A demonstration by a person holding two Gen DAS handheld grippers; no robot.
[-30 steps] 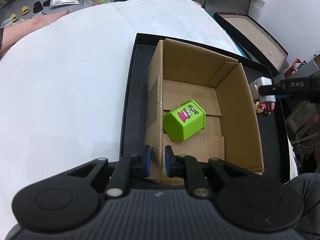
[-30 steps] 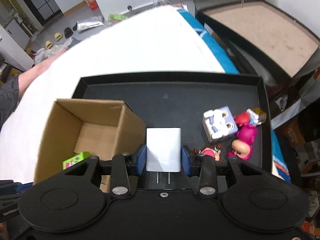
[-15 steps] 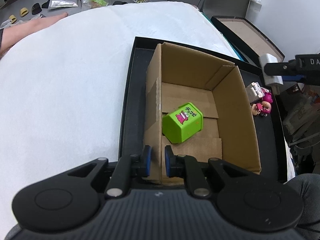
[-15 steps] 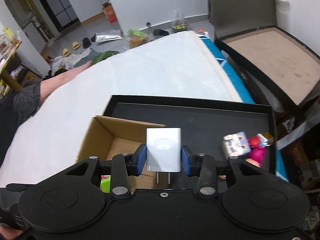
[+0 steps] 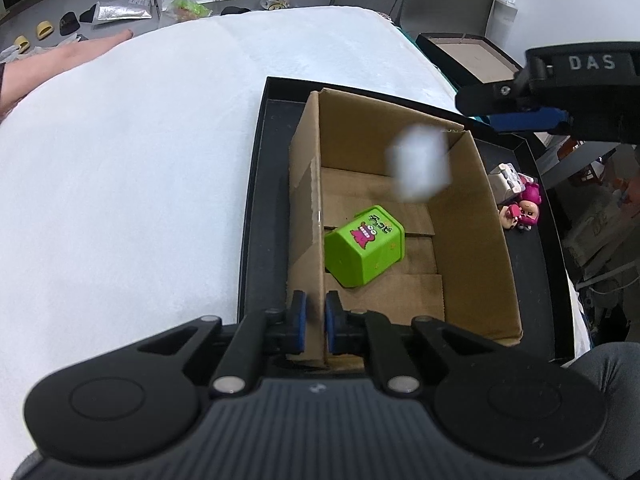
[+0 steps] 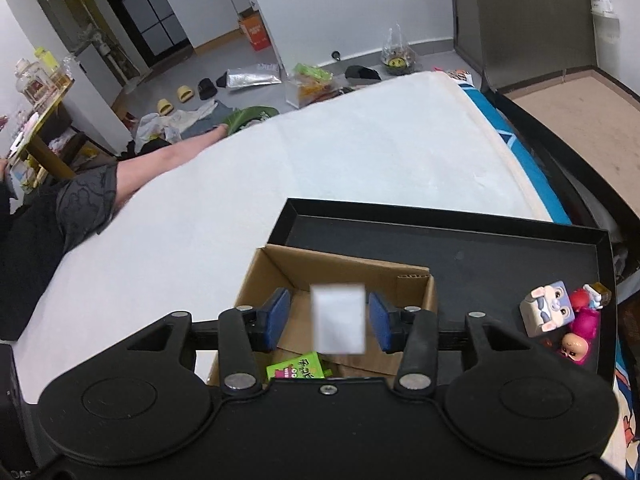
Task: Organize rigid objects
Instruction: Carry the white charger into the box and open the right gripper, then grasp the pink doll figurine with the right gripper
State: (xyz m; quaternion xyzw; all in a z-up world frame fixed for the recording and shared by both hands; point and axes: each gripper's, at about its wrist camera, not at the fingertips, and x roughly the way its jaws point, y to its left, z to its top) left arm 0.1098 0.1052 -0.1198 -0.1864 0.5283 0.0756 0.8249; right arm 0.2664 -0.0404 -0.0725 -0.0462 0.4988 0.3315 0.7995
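My left gripper (image 5: 316,320) is shut on the near left wall of an open cardboard box (image 5: 304,216) that stands in a black tray (image 5: 260,200). A green toy cube (image 5: 364,246) lies tilted on the box floor. My right gripper (image 6: 328,320) hangs above the box (image 6: 412,280), its jaws opening. A white wall charger (image 6: 339,318) is blurred in mid-air between its blue pads (image 6: 278,314), with a gap on each side. In the left wrist view the charger (image 5: 420,168) falls over the box's far right corner, below the right gripper (image 5: 532,116).
A grey block-shaped bunny toy (image 6: 548,314) and pink figures (image 6: 584,322) lie at the tray's right end (image 6: 604,280). The tray sits on a white mattress (image 6: 360,152). A person's arm (image 6: 160,160) rests at the mattress's left edge. A dark open case (image 6: 580,92) stands to the right.
The right gripper rose and moved left over the cardboard box, opened and let go of the white charger, which now drops blurred. The left gripper kept still on the box wall.
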